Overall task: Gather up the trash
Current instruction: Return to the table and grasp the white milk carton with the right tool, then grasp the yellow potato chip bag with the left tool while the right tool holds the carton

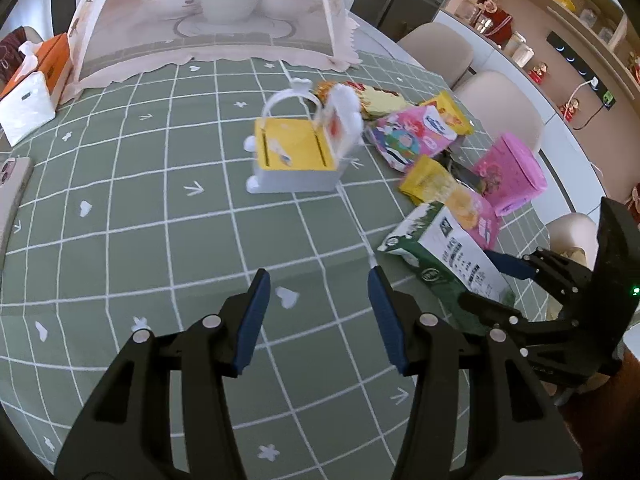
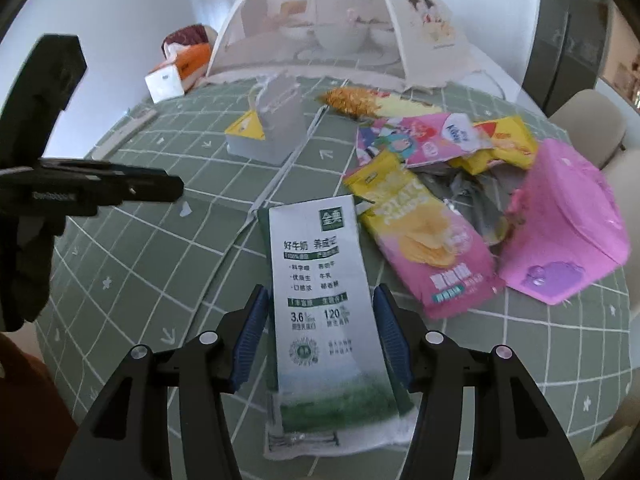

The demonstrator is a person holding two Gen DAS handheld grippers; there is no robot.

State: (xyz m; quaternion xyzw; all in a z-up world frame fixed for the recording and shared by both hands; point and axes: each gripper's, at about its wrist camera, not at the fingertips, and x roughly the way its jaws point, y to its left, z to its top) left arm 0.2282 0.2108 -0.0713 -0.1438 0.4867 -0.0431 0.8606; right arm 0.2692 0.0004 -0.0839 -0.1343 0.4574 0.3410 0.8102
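Note:
A flattened green and white milk carton [image 2: 320,288] lies on the green checked tablecloth. My right gripper [image 2: 320,300] is open with its blue pads on either side of the carton, not closed on it. The carton also shows in the left wrist view [image 1: 448,260], with the right gripper [image 1: 496,280] over it. My left gripper [image 1: 320,280] is open and empty above bare cloth. A small desktop bin [image 1: 294,152] with a yellow top and its white lid raised stands mid-table. Snack wrappers [image 2: 432,240] and a pink pack [image 2: 568,216] lie in a pile to the right.
A mesh food cover [image 1: 208,12] over bowls stands at the back of the table. An orange and white tissue pack [image 1: 32,84] lies at the back left. A phone [image 1: 10,184] lies at the left edge. Beige chairs [image 1: 500,100] stand beyond the table's right edge.

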